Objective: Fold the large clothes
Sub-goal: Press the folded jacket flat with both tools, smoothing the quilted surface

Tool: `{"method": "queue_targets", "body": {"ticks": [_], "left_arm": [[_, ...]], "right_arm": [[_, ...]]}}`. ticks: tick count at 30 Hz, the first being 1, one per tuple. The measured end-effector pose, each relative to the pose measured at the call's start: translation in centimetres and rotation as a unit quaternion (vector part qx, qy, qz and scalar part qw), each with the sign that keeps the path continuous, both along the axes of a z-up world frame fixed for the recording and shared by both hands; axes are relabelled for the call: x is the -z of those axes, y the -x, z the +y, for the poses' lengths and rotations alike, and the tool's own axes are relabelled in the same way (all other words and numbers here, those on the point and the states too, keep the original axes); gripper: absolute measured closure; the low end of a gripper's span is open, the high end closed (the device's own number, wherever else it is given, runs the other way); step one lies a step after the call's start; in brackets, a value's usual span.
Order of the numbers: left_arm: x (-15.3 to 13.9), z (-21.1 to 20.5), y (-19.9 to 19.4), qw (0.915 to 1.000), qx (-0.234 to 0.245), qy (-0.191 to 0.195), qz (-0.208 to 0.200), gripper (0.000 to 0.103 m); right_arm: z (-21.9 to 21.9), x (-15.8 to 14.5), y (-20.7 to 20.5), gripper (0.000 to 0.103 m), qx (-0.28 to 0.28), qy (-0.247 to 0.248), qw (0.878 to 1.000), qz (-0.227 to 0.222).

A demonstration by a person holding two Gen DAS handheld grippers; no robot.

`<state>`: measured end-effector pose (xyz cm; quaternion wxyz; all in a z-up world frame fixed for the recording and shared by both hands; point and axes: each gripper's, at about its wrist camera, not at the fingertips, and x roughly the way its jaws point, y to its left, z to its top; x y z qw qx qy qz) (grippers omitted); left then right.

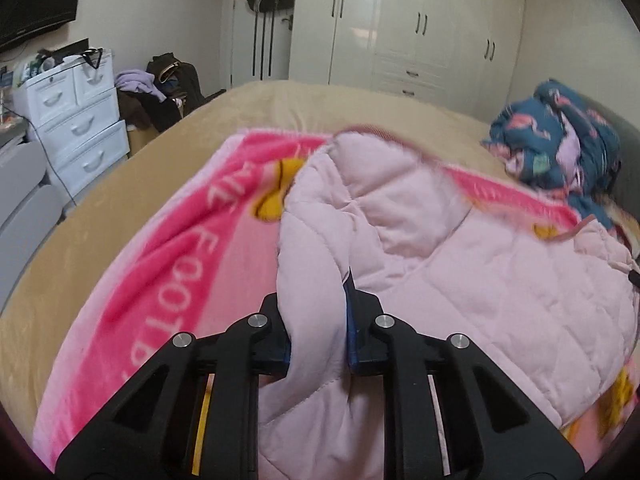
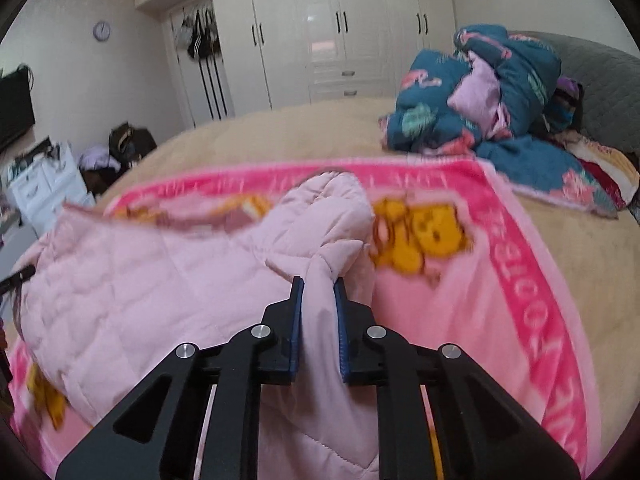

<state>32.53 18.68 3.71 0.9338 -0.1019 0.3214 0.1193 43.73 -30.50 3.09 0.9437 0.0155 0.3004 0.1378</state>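
Note:
A pale pink quilted jacket [image 1: 460, 264] lies spread on a pink cartoon blanket [image 1: 168, 248] on the bed. My left gripper [image 1: 316, 292] is shut on a thick fold of the jacket's left edge, with fabric bunched between its blue pads. In the right wrist view the same jacket [image 2: 132, 276] stretches to the left, and my right gripper [image 2: 318, 284] is shut on a pinched fold of it near the rounded sleeve or hood. The blanket [image 2: 520, 280] shows a yellow bear print to the right of that grip.
The beige bed cover [image 1: 100, 208] runs to the bed's left edge. A teal flamingo-print duvet [image 2: 480, 96] is heaped at the far right by a grey headboard [image 2: 600, 80]. A white drawer unit [image 1: 80, 120], piled clothes and white wardrobes [image 1: 400, 32] stand beyond.

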Motion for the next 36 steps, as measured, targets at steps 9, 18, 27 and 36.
{"method": "queue_targets", "body": {"ticks": [9,18,27,36], "left_arm": [[4.0,1.1,-4.5,0.9979,-0.025,0.0,0.06,0.09],[5.3,1.2,-4.2,0.9977,-0.026,-0.002,0.063,0.084],[3.8,1.1,-2.0,0.9974,-0.029,-0.021,0.062,0.068],[0.3,0.2,1.8,0.9988,-0.028,-0.021,0.035,0.022]], "right_arm": [[1.1,4.4,-6.8,0.09,0.046,0.017,0.996,0.075],[0.8,7.1,-6.8,0.084,0.064,0.003,0.992,0.111],[0.1,3.8,-2.7,0.024,0.07,-0.003,0.995,0.075],[-0.6,-1.1,3.7,0.004,0.047,-0.056,0.997,0.023]]}}
